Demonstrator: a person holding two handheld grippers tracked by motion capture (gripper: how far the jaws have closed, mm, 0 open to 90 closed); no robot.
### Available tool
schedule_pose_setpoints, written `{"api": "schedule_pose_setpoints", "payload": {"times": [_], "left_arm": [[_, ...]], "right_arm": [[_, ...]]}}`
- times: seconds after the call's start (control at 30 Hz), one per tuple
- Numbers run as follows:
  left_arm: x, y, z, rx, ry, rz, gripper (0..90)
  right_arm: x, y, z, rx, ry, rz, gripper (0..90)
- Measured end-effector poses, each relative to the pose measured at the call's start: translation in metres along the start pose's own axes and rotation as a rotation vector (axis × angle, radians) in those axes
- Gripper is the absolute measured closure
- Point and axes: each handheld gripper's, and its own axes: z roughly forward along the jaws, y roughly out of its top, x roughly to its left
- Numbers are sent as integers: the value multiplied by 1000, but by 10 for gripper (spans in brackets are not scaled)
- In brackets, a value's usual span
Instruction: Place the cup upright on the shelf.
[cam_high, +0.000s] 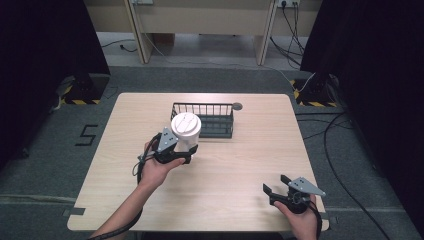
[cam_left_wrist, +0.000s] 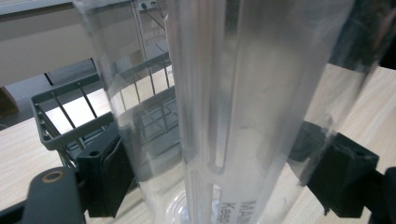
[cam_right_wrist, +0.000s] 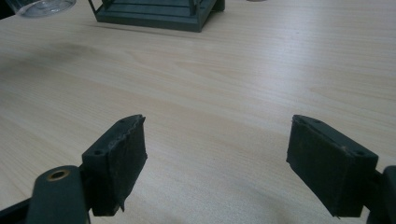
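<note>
While your left gripper (cam_high: 186, 150) pinches the clear plastic cup (cam_high: 185, 132) by its wall, the cup hangs above the table (cam_high: 240, 175), just in front of the near side of the dark wire basket (cam_high: 210, 119). The white lid (cam_high: 186, 123) sits on top of it. In the left gripper view the two black pads press on either side of the transparent body (cam_left_wrist: 224, 107), and the basket's wire wall (cam_left_wrist: 70, 112) shows through and beside it, so you are close to the basket but not over it.

Judging by that, the pick-up is done and the cup is in the air; what seems left is to carry it forward over the near rim, lower it into the basket and let go. Whether the basket is really the goal is only a guess from how things lie.

Your right gripper (cam_high: 280, 191) rests low at the near right of the table with its jaws spread wide and nothing between them; in the right gripper view bare wood lies between its pads (cam_right_wrist: 119, 161).

Watch the basket's near rim: the cup's base must clear it before you lower. A small dark round disc (cam_high: 237, 106) lies just beyond the basket's far right corner, out of your path. Nothing else stands on the table.
</note>
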Motion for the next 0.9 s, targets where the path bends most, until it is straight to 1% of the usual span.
{"api": "schedule_pose_setpoints", "payload": {"times": [0.07, 0.3, 0.53, 0.9], "left_arm": [[1, 2, 1, 0, 2, 4, 178], [4, 7, 5, -6, 9, 0, 178], [8, 13, 11, 0, 23, -3, 178], [13, 20, 17, -3, 29, -3, 178]], "right_arm": [[0, 0, 0, 0, 1, 0, 202], [0, 0, 0, 0, 0, 0, 202], [-1, 0, 0, 0, 2, 0, 202], [-1, 0, 0, 0, 3, 5, 201]]}}
